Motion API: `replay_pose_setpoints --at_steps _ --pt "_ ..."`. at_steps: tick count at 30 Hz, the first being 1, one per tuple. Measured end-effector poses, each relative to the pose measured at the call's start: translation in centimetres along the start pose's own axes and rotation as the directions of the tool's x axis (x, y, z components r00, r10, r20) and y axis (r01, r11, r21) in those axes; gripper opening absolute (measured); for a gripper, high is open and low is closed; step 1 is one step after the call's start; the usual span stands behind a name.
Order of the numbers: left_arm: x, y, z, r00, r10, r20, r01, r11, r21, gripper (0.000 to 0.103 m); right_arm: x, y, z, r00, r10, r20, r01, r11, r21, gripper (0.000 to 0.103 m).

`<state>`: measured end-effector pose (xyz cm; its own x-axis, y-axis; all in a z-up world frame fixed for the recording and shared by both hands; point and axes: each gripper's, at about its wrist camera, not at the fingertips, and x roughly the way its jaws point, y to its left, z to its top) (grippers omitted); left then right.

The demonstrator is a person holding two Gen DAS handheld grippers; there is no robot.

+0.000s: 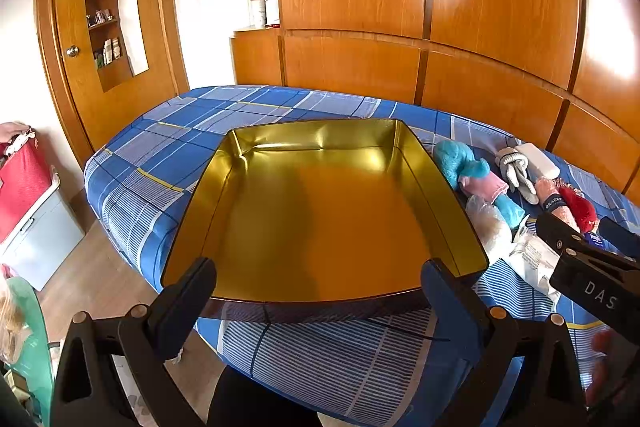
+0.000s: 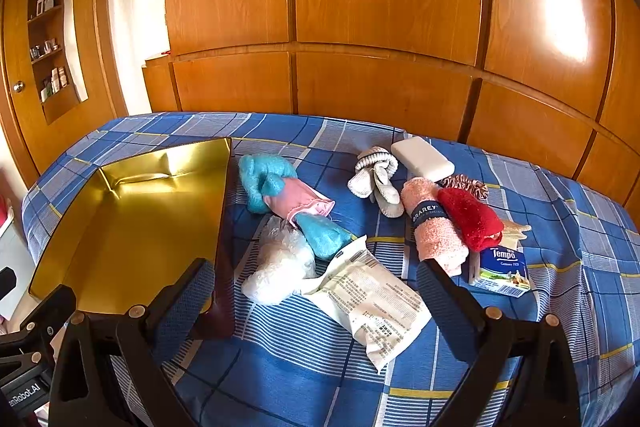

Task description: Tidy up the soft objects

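An empty gold tin tray (image 1: 428,183) lies on the blue plaid bed; it also shows in the right wrist view (image 2: 64,223). Right of it lie soft things: a turquoise and pink cloth (image 2: 280,195), a clear plastic bag (image 2: 280,263), a white wipes packet (image 2: 372,299), white socks (image 2: 376,179), a rolled pink towel (image 2: 434,231), a red cloth (image 2: 472,219) and a Tempo tissue pack (image 2: 504,271). My left gripper (image 1: 320,291) is open at the tray's near edge. My right gripper (image 2: 316,287) is open above the packet and bag.
A white soap-like block (image 2: 422,157) and a scrunchie (image 2: 468,185) lie at the back. Wooden wardrobe doors (image 2: 360,7) stand behind the bed. A door (image 1: 80,51) and a red bag on a box (image 1: 24,183) are left of the bed.
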<state>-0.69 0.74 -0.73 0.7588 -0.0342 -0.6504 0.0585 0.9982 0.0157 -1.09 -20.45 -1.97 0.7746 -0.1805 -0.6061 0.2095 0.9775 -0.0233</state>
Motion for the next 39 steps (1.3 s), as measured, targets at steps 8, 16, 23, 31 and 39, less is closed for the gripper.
replay_pose_setpoints --at_steps 8,16,23,31,39 --pt "0.0 0.0 -0.1 1.000 -0.002 -0.004 0.002 1.000 -0.002 0.103 -0.1 0.0 0.0 1.000 0.002 0.003 -0.002 1.000 -0.003 0.103" --pt "-0.1 -0.3 0.0 1.000 -0.019 -0.004 0.020 1.000 0.007 0.103 -0.1 0.0 0.0 1.000 0.006 0.002 -0.006 1.000 -0.007 0.103" --pt "-0.9 -1.6 0.7 0.985 -0.173 0.019 0.172 0.983 0.061 0.103 -0.1 -3.1 0.5 1.000 -0.004 0.014 0.004 1.000 0.011 0.103" --pt "-1.0 -6.5 2.5 0.946 -0.319 -0.055 0.323 0.928 0.186 0.103 0.2 -11.8 2.1 1.000 -0.023 -0.020 0.025 0.995 0.094 0.103" --pt "0.6 -13.7 3.6 0.844 -0.481 -0.237 0.529 0.821 0.216 0.102 2.2 -21.1 2.0 0.998 -0.032 -0.062 0.045 0.976 0.212 0.103"
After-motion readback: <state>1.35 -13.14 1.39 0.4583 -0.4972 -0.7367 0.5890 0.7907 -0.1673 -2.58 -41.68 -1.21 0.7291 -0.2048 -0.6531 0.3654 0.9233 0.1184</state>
